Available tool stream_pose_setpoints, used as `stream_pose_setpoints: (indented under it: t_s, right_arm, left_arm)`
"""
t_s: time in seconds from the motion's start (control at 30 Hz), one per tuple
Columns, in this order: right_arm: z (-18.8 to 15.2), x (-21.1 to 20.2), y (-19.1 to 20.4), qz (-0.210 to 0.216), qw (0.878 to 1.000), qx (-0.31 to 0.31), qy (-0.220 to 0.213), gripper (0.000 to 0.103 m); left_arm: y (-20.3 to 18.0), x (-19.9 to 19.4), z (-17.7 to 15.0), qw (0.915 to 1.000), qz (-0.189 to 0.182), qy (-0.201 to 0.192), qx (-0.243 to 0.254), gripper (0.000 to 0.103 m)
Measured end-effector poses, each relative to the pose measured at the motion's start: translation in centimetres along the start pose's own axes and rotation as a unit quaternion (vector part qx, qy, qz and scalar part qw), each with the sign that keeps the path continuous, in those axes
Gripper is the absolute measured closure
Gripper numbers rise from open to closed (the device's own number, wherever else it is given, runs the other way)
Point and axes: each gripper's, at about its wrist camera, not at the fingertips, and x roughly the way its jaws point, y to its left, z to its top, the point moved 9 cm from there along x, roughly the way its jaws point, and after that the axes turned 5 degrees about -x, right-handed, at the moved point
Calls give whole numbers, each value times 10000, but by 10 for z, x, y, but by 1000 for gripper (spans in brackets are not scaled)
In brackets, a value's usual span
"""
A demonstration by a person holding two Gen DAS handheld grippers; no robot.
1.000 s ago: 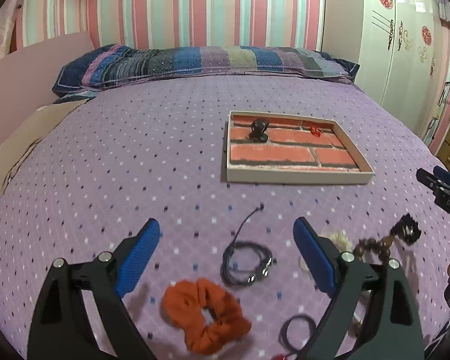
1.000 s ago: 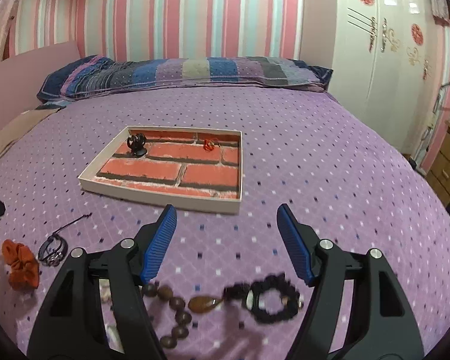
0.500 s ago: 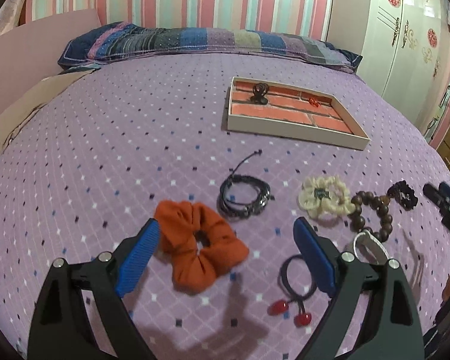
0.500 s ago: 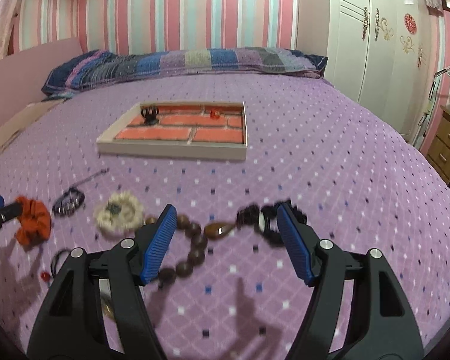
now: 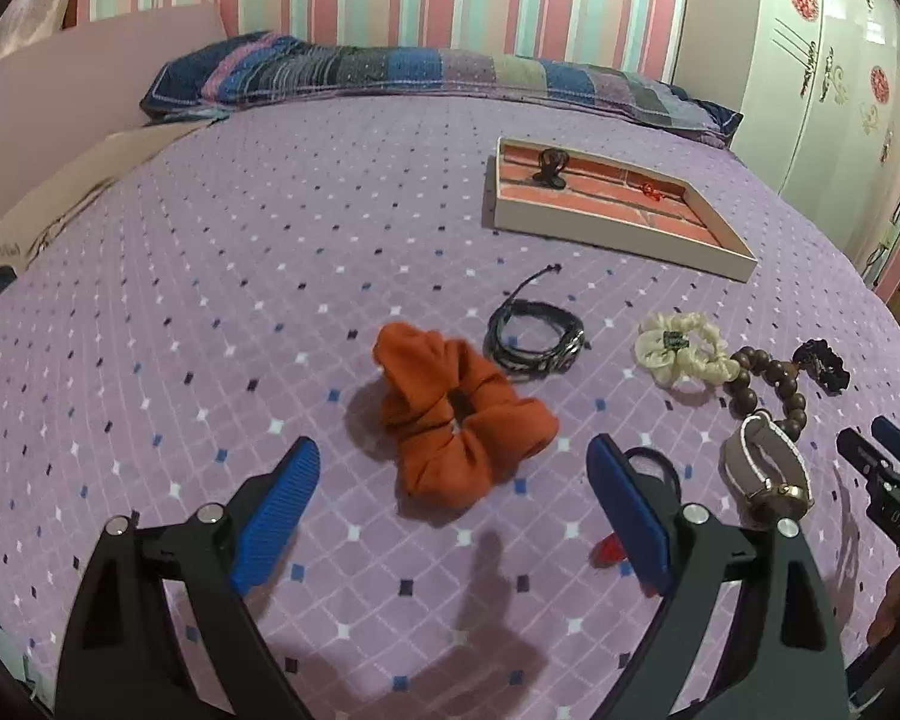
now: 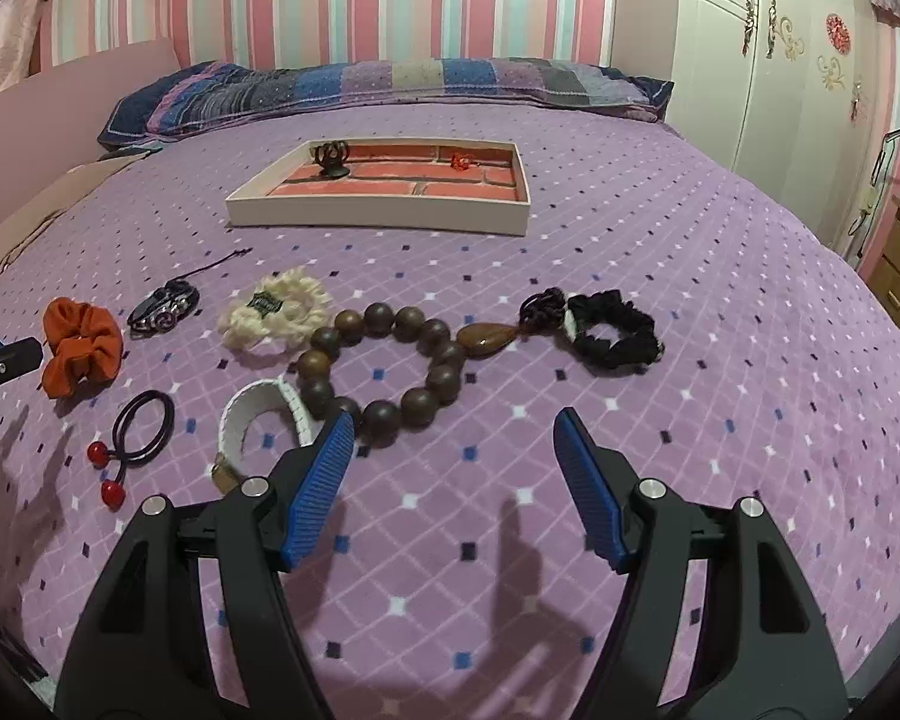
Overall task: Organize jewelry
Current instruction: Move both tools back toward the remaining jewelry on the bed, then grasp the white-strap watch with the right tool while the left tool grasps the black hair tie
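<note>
Both grippers are spread wide and holding nothing, so my guess is this is the lining-up stage before a pick. The left gripper [image 5: 450, 516] hovers just short of the orange scrunchie [image 5: 459, 414]; I'd come straight down over the puffy middle and pinch a good fold of fabric, since it's soft and will squash rather than slip. The right gripper [image 6: 453, 480] sits near the wooden bead bracelet [image 6: 384, 360]; better to grab across a couple of beads than the cord, so it doesn't swing. Everything lies loose on the purple bed [image 6: 720, 300]: a cream scrunchie [image 6: 273, 306], a black one [image 6: 612, 330], a white watch [image 6: 258, 420], a hair tie with red balls [image 6: 132, 432]. The tray [image 6: 384, 219] is further back with two small bits already in it.
</note>
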Motion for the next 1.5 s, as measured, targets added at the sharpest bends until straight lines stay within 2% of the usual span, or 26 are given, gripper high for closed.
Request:
stream_pose_setpoints:
  t_s: [0.23,0.47,0.67,0.83,0.97,1.2,1.4,1.5]
  right_arm:
    - [-3,2,7,-20,10000,-72,32,34]
    - [-5,11,-7,-79,9999,92,91,34]
    - [-5,12,-15,-70,9996,235,101,34]
    - [1,5,-4,28,9998,174,-6,34]
    - [-3,10,12,164,9997,113,112,35]
    - [-4,19,29,350,9989,120,302,40]
    - [-13,31,36,425,9976,164,521,49]
    - [-14,33,35,427,9975,174,530,50]
  left_arm:
    - [-4,1,-7,9998,-163,94,-31,14]
    - [-23,8,-19,9992,-316,247,89,14]
    - [-30,12,-21,9992,-266,220,224,14]
    - [-28,17,-24,9989,-324,316,156,14]
    - [-37,19,-29,9982,-392,377,268,14]
    - [-55,29,-30,9971,-442,450,434,14]
    - [-62,47,-39,9948,-469,739,526,15]
    - [-62,56,-44,9942,-348,828,600,20]
